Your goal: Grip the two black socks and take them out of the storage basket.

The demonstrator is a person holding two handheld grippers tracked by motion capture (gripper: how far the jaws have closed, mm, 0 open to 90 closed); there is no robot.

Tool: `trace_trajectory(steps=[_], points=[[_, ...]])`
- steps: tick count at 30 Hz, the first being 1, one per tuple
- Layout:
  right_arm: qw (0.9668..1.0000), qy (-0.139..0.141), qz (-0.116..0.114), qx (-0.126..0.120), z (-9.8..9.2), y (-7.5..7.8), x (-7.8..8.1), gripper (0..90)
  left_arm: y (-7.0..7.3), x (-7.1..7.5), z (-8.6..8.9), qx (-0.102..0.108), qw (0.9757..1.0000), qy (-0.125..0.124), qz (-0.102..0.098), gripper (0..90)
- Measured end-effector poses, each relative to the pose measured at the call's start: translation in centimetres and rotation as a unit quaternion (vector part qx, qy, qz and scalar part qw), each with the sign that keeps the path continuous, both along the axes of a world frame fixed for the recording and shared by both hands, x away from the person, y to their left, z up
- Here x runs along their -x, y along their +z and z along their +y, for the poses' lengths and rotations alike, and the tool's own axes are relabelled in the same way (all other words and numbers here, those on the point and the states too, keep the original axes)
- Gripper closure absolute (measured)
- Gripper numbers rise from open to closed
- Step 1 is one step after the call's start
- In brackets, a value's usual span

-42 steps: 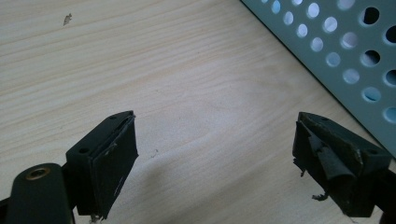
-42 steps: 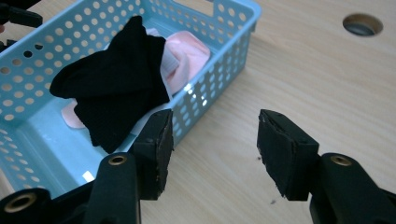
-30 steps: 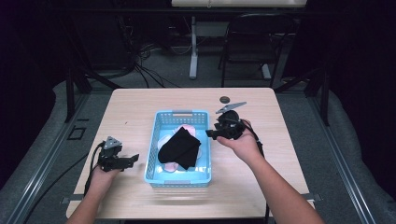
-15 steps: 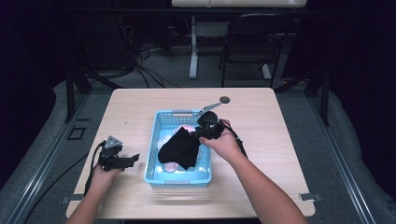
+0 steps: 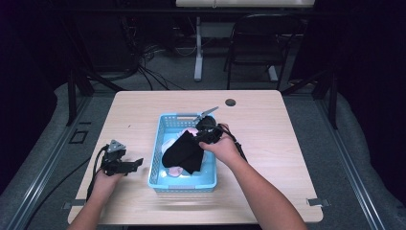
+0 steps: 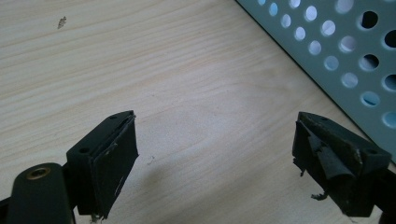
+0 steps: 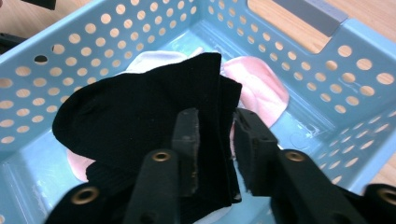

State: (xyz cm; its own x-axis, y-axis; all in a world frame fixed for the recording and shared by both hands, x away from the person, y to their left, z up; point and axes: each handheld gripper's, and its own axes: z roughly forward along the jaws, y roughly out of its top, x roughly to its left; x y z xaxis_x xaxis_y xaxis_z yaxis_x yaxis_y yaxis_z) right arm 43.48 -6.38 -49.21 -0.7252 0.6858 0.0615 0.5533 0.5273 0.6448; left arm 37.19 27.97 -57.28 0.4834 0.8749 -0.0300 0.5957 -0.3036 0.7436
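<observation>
Inside the blue basket (image 5: 155, 163) the black sock (image 7: 140, 116) lies between the right gripper (image 7: 215, 154) jaws, which have just been closing — narrow, pinching its folded edge. Left gripper (image 6: 215, 158) rests on the bench (image 5: 297, 143) — jaws wide, empty.

This looked like a lab recording room: a bare wooden table (image 5: 287, 143) stood on grey carpet (image 5: 354, 158), with trailing cables (image 5: 148, 72), a black chair (image 5: 253, 43) and dark surroundings
</observation>
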Motion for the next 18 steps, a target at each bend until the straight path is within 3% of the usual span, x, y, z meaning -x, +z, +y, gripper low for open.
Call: trace_trajectory(steps=[5, 9, 18], points=[[0.9999, 0.004, 0.010, 0.005, 0.08, -0.42, -0.25, 75.1, -0.02, 0.00, -0.03, -0.001, 1.0000, 0.000, 0.000, 14.2], [0.9998, 0.013, 0.016, 0.001, 0.19, -0.41, -0.12, 85.0, -0.03, 0.00, -0.01, -0.001, 1.0000, 0.001, 0.001, 14.2], [0.9994, 0.025, 0.020, -0.012, 0.24, 0.27, 0.41, 87.3, -0.01, 0.00, 0.02, -0.002, 1.0000, 0.000, 0.000, 14.2]])
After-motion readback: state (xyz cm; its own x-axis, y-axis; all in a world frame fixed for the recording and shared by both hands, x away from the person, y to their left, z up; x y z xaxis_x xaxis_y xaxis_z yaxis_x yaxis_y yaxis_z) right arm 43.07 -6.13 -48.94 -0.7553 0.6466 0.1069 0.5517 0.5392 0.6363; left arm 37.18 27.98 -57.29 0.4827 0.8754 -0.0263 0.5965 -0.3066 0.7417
